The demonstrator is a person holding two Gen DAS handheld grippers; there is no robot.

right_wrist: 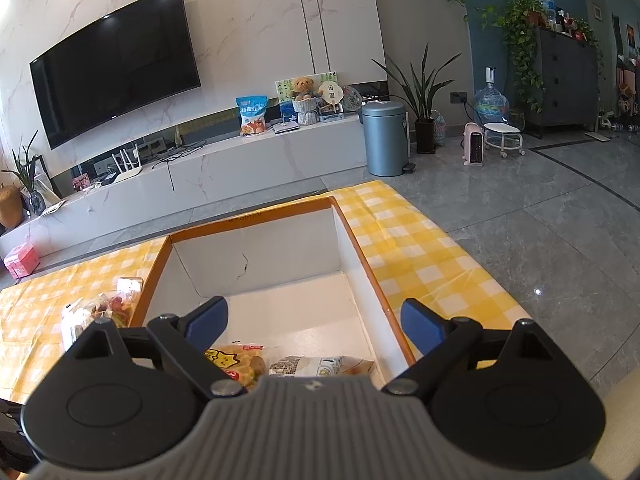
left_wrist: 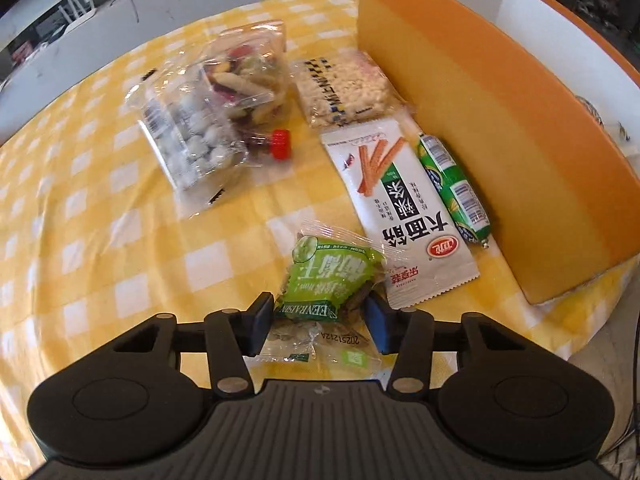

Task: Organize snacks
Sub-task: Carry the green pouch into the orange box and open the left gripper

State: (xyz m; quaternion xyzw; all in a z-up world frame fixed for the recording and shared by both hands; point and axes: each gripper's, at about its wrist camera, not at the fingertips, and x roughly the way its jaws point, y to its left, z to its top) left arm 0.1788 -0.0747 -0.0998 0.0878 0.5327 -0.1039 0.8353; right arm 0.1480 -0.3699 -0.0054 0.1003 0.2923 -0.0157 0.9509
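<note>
In the left wrist view my left gripper is shut on a green raisin packet lying on the yellow checked tablecloth; both blue pads press its sides. Beyond it lie a white spicy-strip packet, a green sausage, a rice-cracker packet and clear bags of candies and mixed snacks. The orange box stands at the right. In the right wrist view my right gripper hangs open over the orange box, with a yellow snack bag and a pale packet inside below it.
A red-capped small bottle lies among the clear bags. The table edge drops off to the grey tiled floor on the right. A TV wall with a low white cabinet and a blue bin stand beyond.
</note>
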